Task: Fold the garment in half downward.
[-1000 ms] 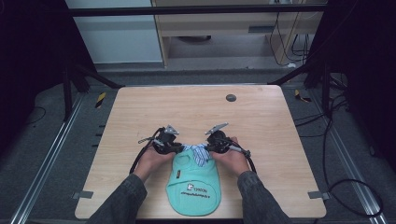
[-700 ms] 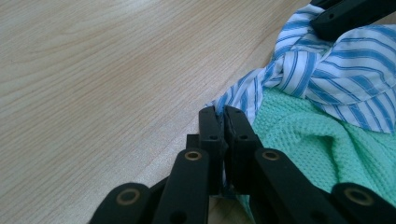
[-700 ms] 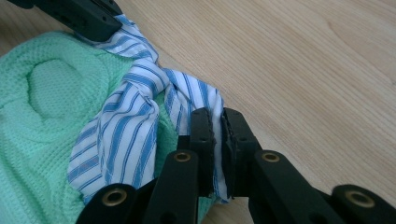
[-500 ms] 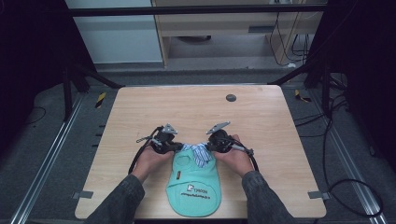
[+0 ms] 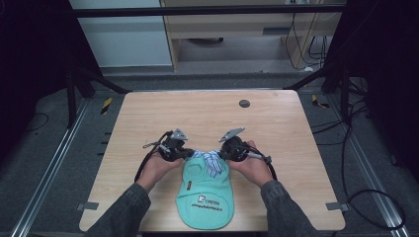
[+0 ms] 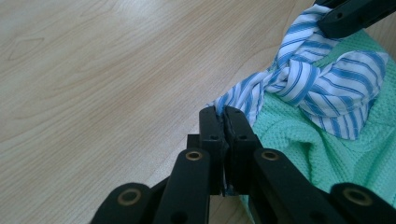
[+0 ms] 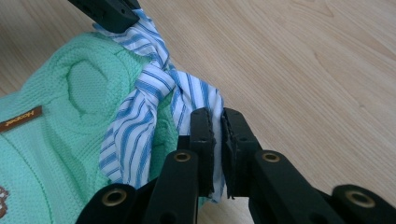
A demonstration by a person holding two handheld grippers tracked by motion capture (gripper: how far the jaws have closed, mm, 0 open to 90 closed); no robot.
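A mint green knitted garment point(image 5: 207, 195) lies flat at the table's near edge, with a logo printed near its bottom. A blue-and-white striped cloth collar point(image 5: 210, 159) is knotted at its top end. My left gripper point(image 5: 190, 153) is shut on the collar's left end point(image 6: 233, 100), and the knot point(image 6: 299, 77) lies just beyond it. My right gripper point(image 5: 221, 153) is shut on the collar's right end point(image 7: 208, 105). In the right gripper view a small brown label point(image 7: 21, 119) sits on the green knit point(image 7: 60, 154). A hand holds each gripper.
The wooden table point(image 5: 207, 118) stretches bare beyond the garment. A small dark round disc point(image 5: 244, 103) sits near its far edge. Cables point(image 5: 143, 165) trail from both grippers. Black frame bars and a metal rail point(image 5: 49, 177) stand around the table.
Both grippers stay closed on the striped collar's ends; hands and garment have barely shifted.
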